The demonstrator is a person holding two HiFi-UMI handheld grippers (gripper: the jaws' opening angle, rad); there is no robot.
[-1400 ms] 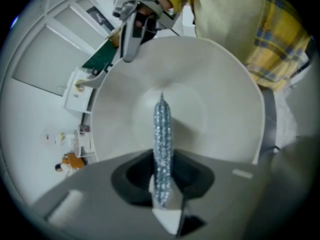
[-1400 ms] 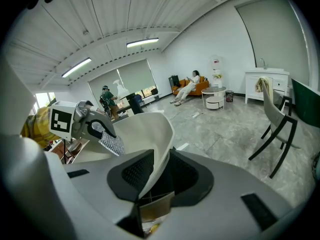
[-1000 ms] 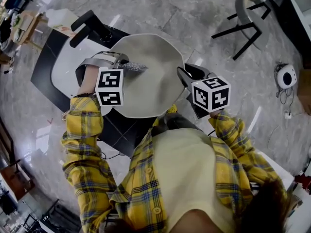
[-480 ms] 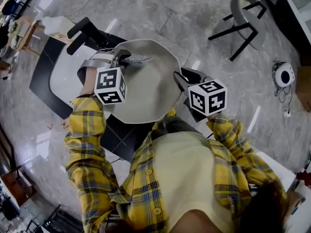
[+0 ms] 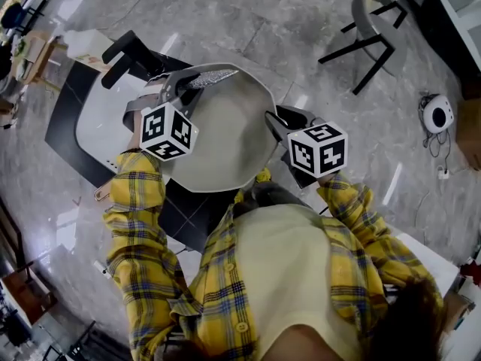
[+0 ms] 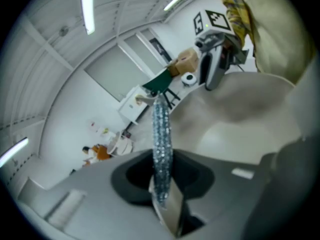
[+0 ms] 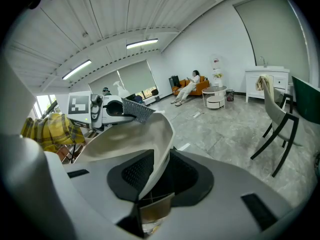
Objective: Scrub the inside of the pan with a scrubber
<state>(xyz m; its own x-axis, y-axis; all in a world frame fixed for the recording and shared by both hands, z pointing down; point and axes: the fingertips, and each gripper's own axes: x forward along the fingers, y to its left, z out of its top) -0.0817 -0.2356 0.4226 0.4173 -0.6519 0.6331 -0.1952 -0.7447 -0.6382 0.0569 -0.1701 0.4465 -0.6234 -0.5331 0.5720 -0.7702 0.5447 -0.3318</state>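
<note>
A pale, many-sided pan (image 5: 225, 130) is held up tilted in front of me. My right gripper (image 5: 276, 124) is shut on its right rim, and the rim (image 7: 162, 154) runs between the jaws in the right gripper view. My left gripper (image 5: 179, 86) is shut on a silvery mesh scrubber (image 5: 212, 75), which lies against the pan's far upper edge. In the left gripper view the scrubber (image 6: 162, 149) sticks straight out from the jaws, with the pan's inside (image 6: 250, 119) to its right. The right gripper view shows the scrubber (image 7: 136, 110) at the pan's far rim.
Below the pan lies a black mat (image 5: 71, 104) with a white board (image 5: 101, 119) and a black handled tool (image 5: 128, 51) on it. A grey chair (image 5: 372, 28) stands on the marble floor at upper right. A round white device (image 5: 436, 115) sits at far right.
The left gripper has carried the scrubber up and away across the pan, from near its left middle to the far upper rim. The right gripper and pan have shifted slightly upward.
</note>
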